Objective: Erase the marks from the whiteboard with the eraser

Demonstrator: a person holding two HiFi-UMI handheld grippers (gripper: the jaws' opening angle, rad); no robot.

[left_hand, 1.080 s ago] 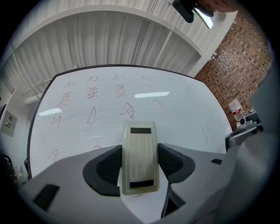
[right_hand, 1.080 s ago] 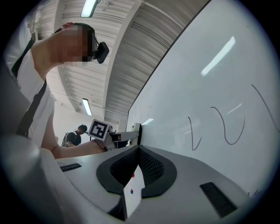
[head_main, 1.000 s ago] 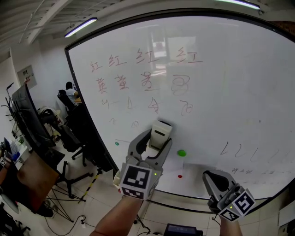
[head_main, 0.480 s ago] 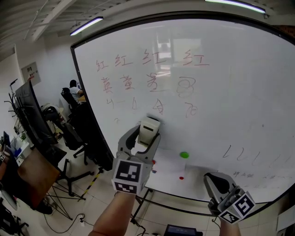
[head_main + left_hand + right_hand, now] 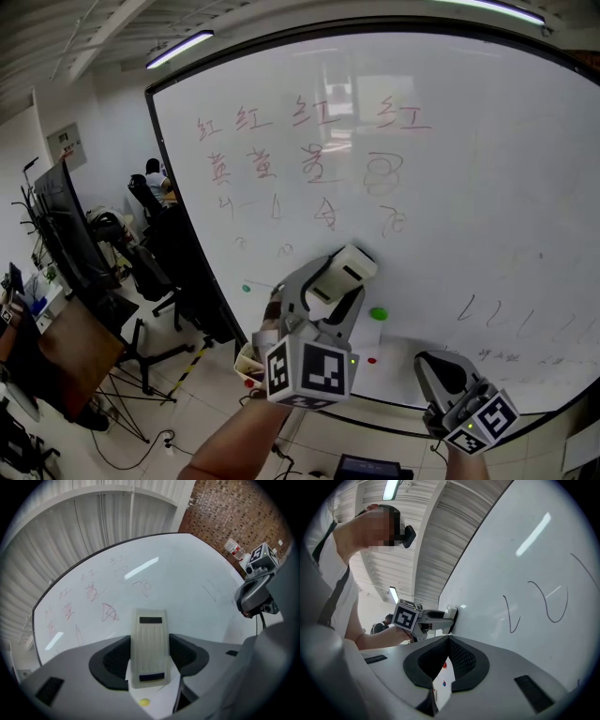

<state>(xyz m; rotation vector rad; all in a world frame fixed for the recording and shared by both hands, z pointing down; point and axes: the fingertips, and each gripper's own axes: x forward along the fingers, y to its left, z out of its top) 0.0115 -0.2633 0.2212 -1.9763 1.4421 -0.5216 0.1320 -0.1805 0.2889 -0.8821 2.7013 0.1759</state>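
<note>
The whiteboard carries rows of red marks at upper left and faint dark strokes at lower right. My left gripper is shut on the white eraser, which tilts to the right below the red marks. The left gripper view has the ribbed eraser clamped between the pads, red marks beyond it. From the right gripper view the eraser rests against the board beside dark strokes. My right gripper hangs low at the right, shut and empty; its pads meet at the tips.
A green magnet, a red magnet and a paper sheet sit low on the board. Office chairs, a desk and a seated person are at the left. Cables lie on the floor.
My left gripper first slid left, then swung right and lower along the board with the eraser, which now tilts right. The right gripper has barely moved.
</note>
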